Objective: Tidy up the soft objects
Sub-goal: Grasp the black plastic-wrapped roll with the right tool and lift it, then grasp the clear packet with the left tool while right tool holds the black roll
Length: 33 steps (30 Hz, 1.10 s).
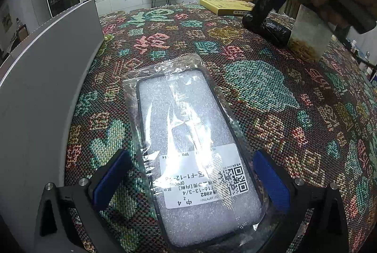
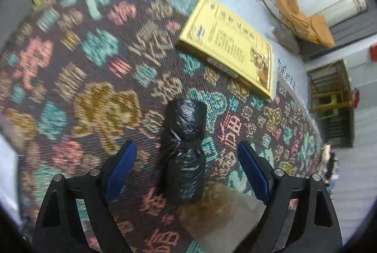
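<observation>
A phone case sealed in a clear plastic bag [image 1: 188, 135] with a white label lies flat on the patterned tablecloth [image 1: 259, 92]. My left gripper [image 1: 190, 152] is open, its blue pads on either side of the bag's near end; I cannot tell whether they touch it. A roll of black plastic bags [image 2: 186, 151] lies between the wide-open fingers of my right gripper [image 2: 186, 144], with cloth showing on both sides. In the left wrist view a hand holds the right gripper [image 1: 259, 14] pointing down over the black roll [image 1: 273, 32] at the far right.
A yellow flat box [image 2: 228, 45] lies beyond the roll near the table's fringed edge. A clear container [image 1: 308, 38] with yellowish contents stands right beside the roll. A grey upright panel [image 1: 47, 88] lines the left side of the table.
</observation>
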### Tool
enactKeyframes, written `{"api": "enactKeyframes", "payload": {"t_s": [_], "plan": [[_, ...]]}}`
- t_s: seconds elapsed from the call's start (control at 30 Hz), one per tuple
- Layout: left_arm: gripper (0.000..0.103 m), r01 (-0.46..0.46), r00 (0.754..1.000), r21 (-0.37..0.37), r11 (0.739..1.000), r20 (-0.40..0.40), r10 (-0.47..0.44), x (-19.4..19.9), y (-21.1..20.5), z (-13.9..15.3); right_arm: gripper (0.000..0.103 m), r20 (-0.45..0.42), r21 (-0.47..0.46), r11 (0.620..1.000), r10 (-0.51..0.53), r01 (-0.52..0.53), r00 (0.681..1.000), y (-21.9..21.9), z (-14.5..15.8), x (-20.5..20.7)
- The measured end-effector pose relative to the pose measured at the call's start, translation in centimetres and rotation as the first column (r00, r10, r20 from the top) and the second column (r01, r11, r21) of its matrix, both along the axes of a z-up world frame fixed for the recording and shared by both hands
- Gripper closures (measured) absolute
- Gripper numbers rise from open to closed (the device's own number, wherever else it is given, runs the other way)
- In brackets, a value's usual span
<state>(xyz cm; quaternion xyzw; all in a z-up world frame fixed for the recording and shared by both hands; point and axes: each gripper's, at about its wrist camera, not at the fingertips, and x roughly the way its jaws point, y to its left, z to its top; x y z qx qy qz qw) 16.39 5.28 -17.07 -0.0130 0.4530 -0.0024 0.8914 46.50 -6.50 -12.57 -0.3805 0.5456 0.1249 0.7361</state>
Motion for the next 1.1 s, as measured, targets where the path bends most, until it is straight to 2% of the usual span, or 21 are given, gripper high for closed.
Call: {"api": "enactKeyframes", "payload": {"t_s": [0.1, 0.13, 0.17, 0.2, 0.23, 0.3, 0.33, 0.47, 0.53, 0.63, 0.67, 0.73, 0.83, 0.9, 0.97, 1.1], "plan": [[0.0, 0.0, 1.0, 0.0, 1.0, 0.0, 0.0, 0.0, 0.0, 0.0, 0.029, -0.065, -0.014, 0.999, -0.03, 0.029, 0.997, -0.6, -1.6, 0.7], [0.0, 0.0, 1.0, -0.001, 1.0, 0.0, 0.0, 0.0, 0.1, 0.0, 0.035, -0.08, 0.008, 0.999, -0.04, 0.041, 0.996, -0.9, -1.8, 0.7], [0.0, 0.0, 1.0, -0.001, 1.0, 0.0, 0.0, 0.0, 0.1, 0.0, 0.06, -0.094, 0.042, 0.997, -0.054, 0.058, 0.994, -1.1, -1.5, 0.8], [0.0, -0.001, 1.0, -0.001, 1.0, 0.0, 0.001, 0.0, 0.0, 0.0, 0.065, -0.089, 0.045, 0.996, -0.068, 0.073, 0.994, -1.1, -1.3, 0.8], [0.0, -0.001, 1.0, -0.001, 1.0, 0.0, 0.001, 0.0, 0.0, 0.0, 0.065, -0.071, 0.052, 0.995, -0.076, 0.08, 0.995, -1.1, -0.8, 0.7], [0.0, -0.002, 1.0, -0.001, 1.0, 0.001, 0.002, 0.0, 0.0, 0.0, 0.065, -0.023, 0.141, 0.987, -0.08, 0.082, 0.997, -1.0, 1.6, 0.2], [0.0, -0.002, 1.0, -0.001, 1.0, 0.001, 0.002, 0.1, 0.0, 0.1, 0.065, 0.007, 0.221, 0.97, -0.103, 0.099, 0.995, -1.4, 3.9, 0.0], [0.0, -0.003, 1.0, 0.0, 1.0, 0.0, 0.003, 0.2, -0.1, 0.0, 0.065, 0.106, 0.392, 0.91, -0.193, 0.137, 0.976, -4.2, 11.1, 0.5], [0.0, -0.004, 1.0, 0.0, 1.0, 0.001, 0.004, 0.1, 0.0, -0.1, 0.065, 0.149, 0.437, 0.884, -0.253, 0.166, 0.956, -7.6, 15.0, 0.5], [0.0, -0.004, 1.0, 0.003, 1.0, 0.0, 0.004, 0.1, -0.1, -0.1, 0.065, 0.177, 0.412, 0.876, -0.347, 0.251, 0.921, -13.0, 17.5, 0.9], [0.0, -0.004, 1.0, 0.005, 1.0, 0.0, 0.004, 0.1, -0.1, -0.1, 0.064, 0.17, 0.388, 0.873, -0.382, 0.295, 0.908, -15.1, 17.3, 0.9], [0.0, -0.004, 1.0, 0.008, 1.0, -0.001, 0.004, 0.2, -0.2, -0.1, 0.064, 0.114, 0.343, 0.86, -0.438, 0.378, 0.892, -18.8, 15.1, 0.9], [0.0, -0.005, 1.0, 0.01, 1.0, -0.001, 0.005, 0.2, -0.3, -0.2, 0.064, -0.017, 0.321, 0.825, -0.485, 0.465, 0.874, -23.0, 8.7, 0.0], [0.0, -0.005, 1.0, 0.01, 1.0, -0.001, 0.005, 0.2, -0.2, -0.2, 0.064, -0.074, 0.336, 0.801, -0.502, 0.495, 0.862, -24.3, 4.9, -0.8], [0.0, -0.005, 1.0, 0.01, 1.0, -0.001, 0.005, 0.2, -0.2, -0.2, 0.064, -0.109, 0.367, 0.767, -0.526, 0.526, 0.844, -25.0, 2.4, -1.4], [0.0, -0.005, 1.0, 0.009, 1.0, -0.001, 0.005, 0.2, -0.2, -0.2, 0.057, -0.166, 0.451, 0.688, -0.561, 0.568, 0.811, -26.3, -0.1, -1.3]]}}
